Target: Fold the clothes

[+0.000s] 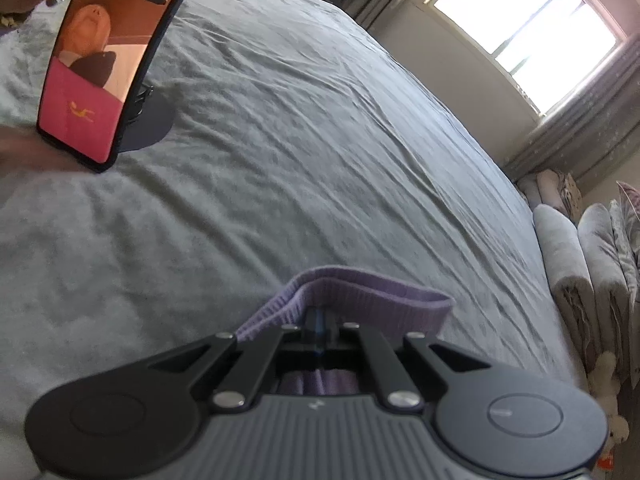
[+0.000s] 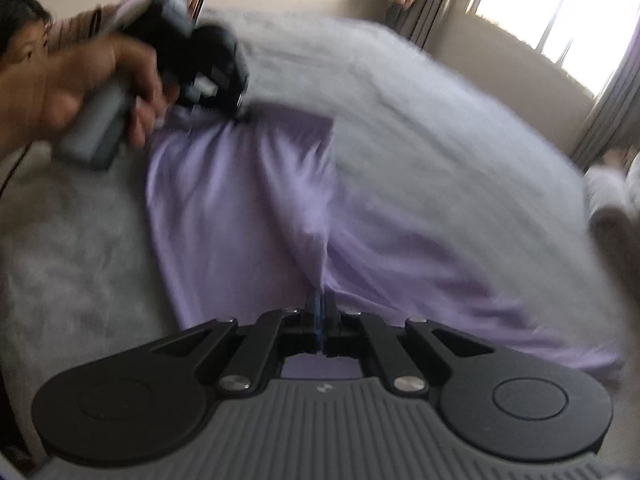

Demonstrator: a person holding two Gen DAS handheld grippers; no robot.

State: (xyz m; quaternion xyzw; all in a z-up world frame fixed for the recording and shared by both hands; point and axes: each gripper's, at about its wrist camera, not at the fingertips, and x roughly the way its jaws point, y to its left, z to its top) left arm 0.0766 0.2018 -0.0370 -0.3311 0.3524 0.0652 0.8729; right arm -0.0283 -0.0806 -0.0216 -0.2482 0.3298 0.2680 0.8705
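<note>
A lilac garment (image 2: 248,208) lies spread on the grey bed (image 2: 420,128), reaching from 10 o'clock to 4 o'clock in the right wrist view. The right gripper (image 2: 320,312), at 6 o'clock, has its jaws closed on a pinched fold of the cloth. The left gripper (image 1: 320,320) has its jaws closed on the ribbed edge. A phone (image 1: 108,56) stands at 10 o'clock, a window (image 1: 528,28) at 2.

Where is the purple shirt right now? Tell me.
The purple shirt lies spread on the grey bed, centre of the right wrist view, pinched by both the left gripper and right gripper.
</note>
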